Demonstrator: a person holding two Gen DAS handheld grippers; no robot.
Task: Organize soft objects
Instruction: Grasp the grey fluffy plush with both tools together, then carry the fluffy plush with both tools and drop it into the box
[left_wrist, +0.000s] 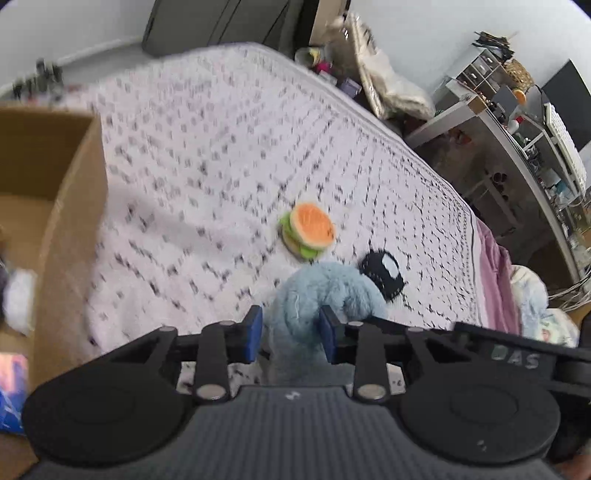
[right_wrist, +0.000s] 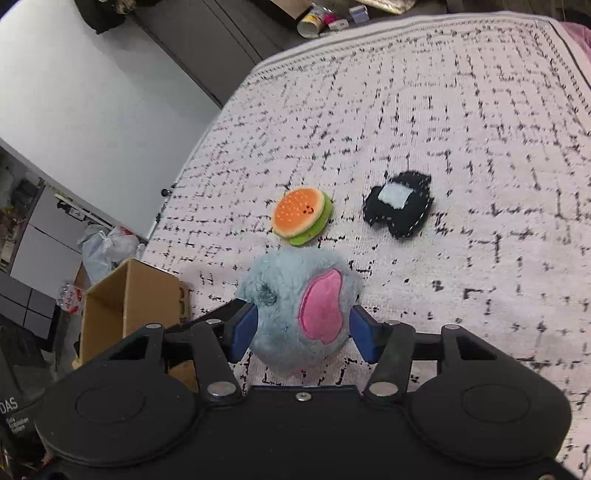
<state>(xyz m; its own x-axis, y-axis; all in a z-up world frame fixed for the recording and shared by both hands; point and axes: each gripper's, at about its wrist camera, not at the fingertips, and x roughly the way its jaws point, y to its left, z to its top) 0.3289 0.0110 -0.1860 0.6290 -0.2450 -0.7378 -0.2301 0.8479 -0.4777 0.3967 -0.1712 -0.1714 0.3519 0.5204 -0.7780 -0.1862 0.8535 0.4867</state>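
Where the left wrist view looks along its two blue pads, the left gripper (left_wrist: 291, 334) is seen pinched narrowly on a limb of one blue plush toy (left_wrist: 325, 291), the fur bulging between and above the pads. Two further soft things are counted on the patterned bedspread (left_wrist: 221, 147) beyond it: one burger plush (left_wrist: 308, 230), lying apart from the blue toy, and one black felt plush (left_wrist: 382, 273), partly overlapped by the blue fur. One cardboard box (left_wrist: 70, 229) is seen at the left edge, beside the bed; something pale lies inside, too blurred to be named. One cluttered shelf unit (left_wrist: 517, 122) is seen at the right. From the right wrist view, the right gripper (right_wrist: 303, 334) is seen spread fairly wide with both pads pressed against the sides of the blue plush toy (right_wrist: 284, 295), whose one pink ear patch (right_wrist: 323, 306) is turned to the camera. One burger plush (right_wrist: 301, 216) and one black felt plush (right_wrist: 399, 206) are seen side by side, apart, on the bedspread (right_wrist: 443, 110). One cardboard box (right_wrist: 125, 306) stands open at the lower left, off the bed.
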